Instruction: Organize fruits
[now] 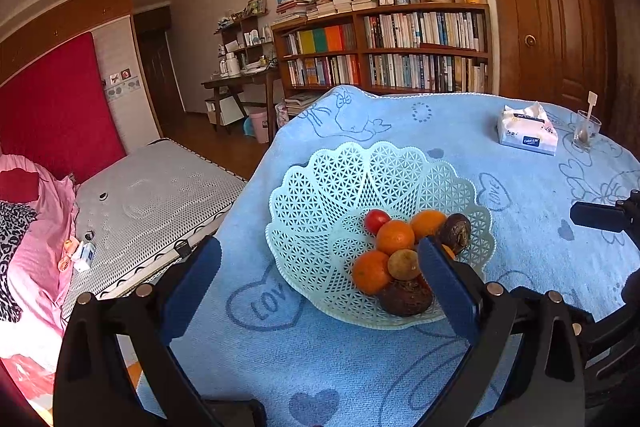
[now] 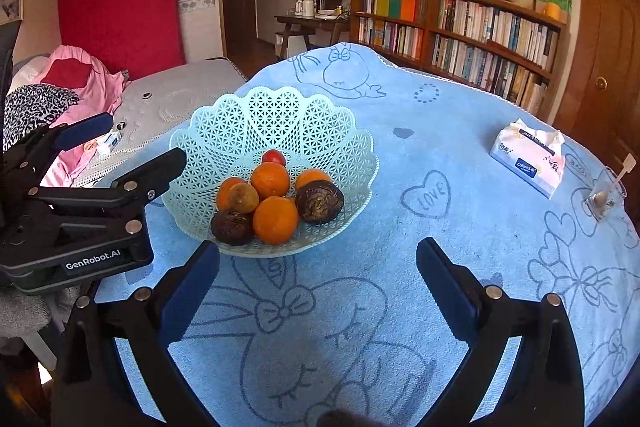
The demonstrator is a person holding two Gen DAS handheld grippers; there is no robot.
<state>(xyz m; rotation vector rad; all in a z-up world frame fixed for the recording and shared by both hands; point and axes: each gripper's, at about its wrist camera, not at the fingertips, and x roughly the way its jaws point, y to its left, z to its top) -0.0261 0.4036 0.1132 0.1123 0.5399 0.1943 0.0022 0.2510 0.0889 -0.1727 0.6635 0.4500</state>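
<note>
Your table's blue cloth (image 2: pixel 460 155) carries the lattice basket (image 2: pixel 280 115) with all fruits (image 2: pixel 276 195) inside. Near it lie a tissue pack (image 2: pixel 528 157) and a glass (image 2: pixel 604 195). Your left gripper (image 1: pixel 320 267) and right gripper (image 2: pixel 318 263) are both wide open, empty.

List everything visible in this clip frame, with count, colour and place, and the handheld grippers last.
basket: 1, pale mint lattice, on the blue cloth, left of centre
oranges: 4 visible, orange, in the basket
tomato: 1, red, at the back of the fruit pile
dark round fruits: 2, brown-purple, at the front and right of the pile
yellowish fruit: 1, yellow-brown, left side of the pile
tablecloth: 1, light blue with heart drawings, covering the table
tissue pack: 1, white and blue, far right on the cloth
glass with spoon: 1, clear, right edge
bookshelf: 1, brown, back wall
bed: 1, grey mattress, pink bedding, left
left gripper: black with blue pads, open, by the basket
right gripper: same, open, holding nothing
</note>
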